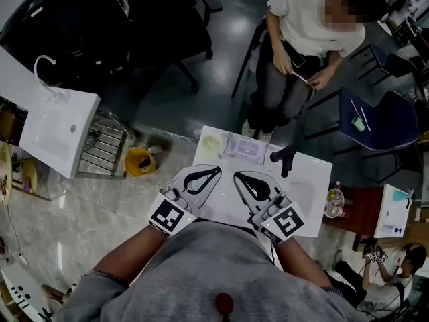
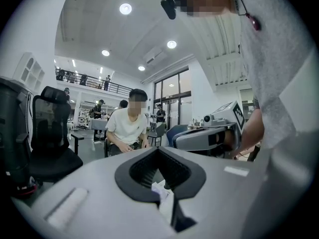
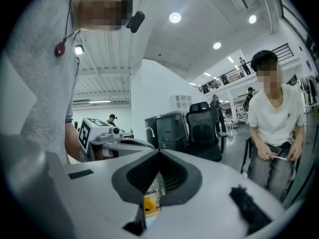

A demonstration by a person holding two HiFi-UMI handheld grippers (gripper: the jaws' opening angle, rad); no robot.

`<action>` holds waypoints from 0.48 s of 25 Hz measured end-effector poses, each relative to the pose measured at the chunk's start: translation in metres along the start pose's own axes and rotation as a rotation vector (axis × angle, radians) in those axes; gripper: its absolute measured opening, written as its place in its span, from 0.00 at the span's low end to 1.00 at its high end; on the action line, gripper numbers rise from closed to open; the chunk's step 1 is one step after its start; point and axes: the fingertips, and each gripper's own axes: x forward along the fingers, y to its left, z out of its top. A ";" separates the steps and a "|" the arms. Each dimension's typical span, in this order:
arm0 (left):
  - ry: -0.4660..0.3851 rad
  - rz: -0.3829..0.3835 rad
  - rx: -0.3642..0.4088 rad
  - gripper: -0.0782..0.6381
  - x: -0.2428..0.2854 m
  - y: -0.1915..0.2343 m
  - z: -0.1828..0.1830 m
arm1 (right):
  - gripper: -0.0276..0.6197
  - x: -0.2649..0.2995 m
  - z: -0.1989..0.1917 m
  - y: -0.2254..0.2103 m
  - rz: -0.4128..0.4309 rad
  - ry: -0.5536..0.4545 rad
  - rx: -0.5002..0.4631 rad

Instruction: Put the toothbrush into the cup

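Frankly, could not pick out the toothbrush for certain in any view. Judged it likeliest to be among the small things at the far end of the white table [image 1: 308, 180]. Made out there a pale yellow-green round shape, possibly the cup [image 1: 213, 141] seen from above. Made out just beside it a translucent lilac patch [image 1: 244, 149]. Could not tell a brush lying beside that round shape from one standing inside it, so left the stage of the job unjudged. Noted also a matt black object [image 1: 283, 158], stubby and T-shaped, near the far right of the table and apart from the pale things.

Found the left gripper [image 1: 218, 170] and the right gripper [image 1: 236, 174] side by side over the table's near edge, roughly level, tips angled toward each other. Read both pairs of jaws as closed tip to tip, with nothing pinched. Saw only a teardrop hollow ringed with ribbed black padding between each pair. Noted smooth grey moulded shells and black-and-white marker cubes at the back of each.

Expected a toothbrush to be light, slim and stiff along the handle. Expected smooth plastic, so a little slippery, with soft bristles offering no purchase. Reckoned the middle of the handle the place to pinch, across its narrow width and away from the bristles, to stop it swivelling in the pads. Expected a small cup to be light as well, and easily tipped by a careless entry.
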 end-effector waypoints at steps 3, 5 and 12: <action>0.014 0.013 -0.046 0.12 0.001 0.001 0.002 | 0.06 0.001 0.003 0.000 0.002 -0.003 0.009; 0.020 0.012 -0.050 0.12 0.001 0.001 0.001 | 0.06 0.000 0.003 -0.001 0.004 -0.003 0.011; 0.020 -0.005 -0.013 0.12 0.004 0.000 0.003 | 0.06 -0.002 0.004 -0.002 0.005 0.004 0.011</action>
